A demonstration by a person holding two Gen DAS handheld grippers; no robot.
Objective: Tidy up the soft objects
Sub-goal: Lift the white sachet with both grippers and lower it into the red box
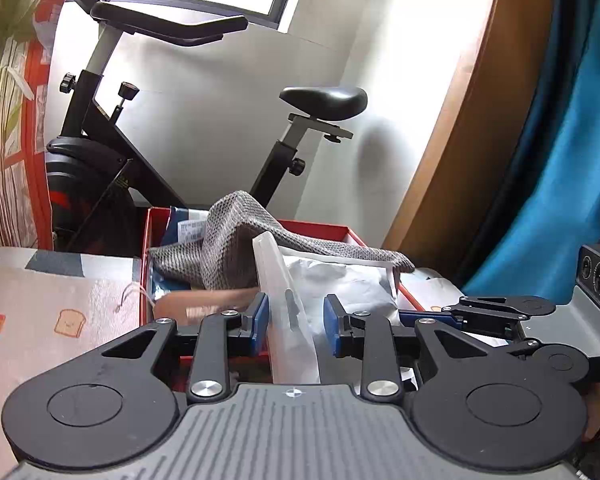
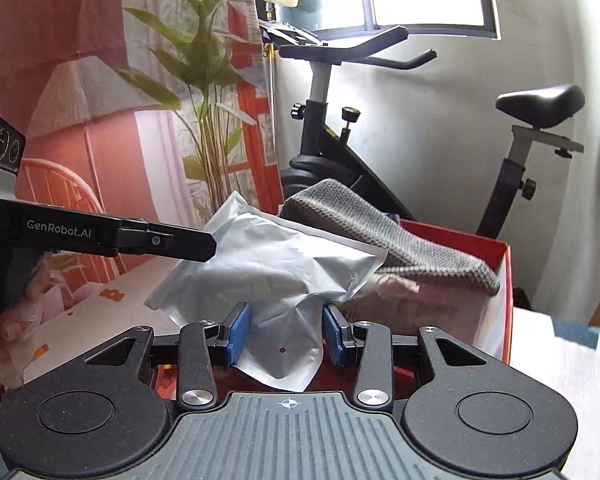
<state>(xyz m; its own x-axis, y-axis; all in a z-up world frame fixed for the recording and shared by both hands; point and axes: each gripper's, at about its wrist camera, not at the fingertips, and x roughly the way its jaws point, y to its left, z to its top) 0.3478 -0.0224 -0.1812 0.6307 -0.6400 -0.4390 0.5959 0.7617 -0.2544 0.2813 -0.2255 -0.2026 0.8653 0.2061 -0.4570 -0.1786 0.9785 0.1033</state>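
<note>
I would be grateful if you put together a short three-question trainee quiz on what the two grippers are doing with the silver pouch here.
1. True or false: the left gripper and right gripper each have part of the silver pouch between their blue pads.
2. What lies draped over the red box? A) a blue curtain B) a grey knitted cloth C) a cushion
3. Fill in: behind the box stands an exercise ____.

Key: 1 true; 2 B; 3 bike.
</note>
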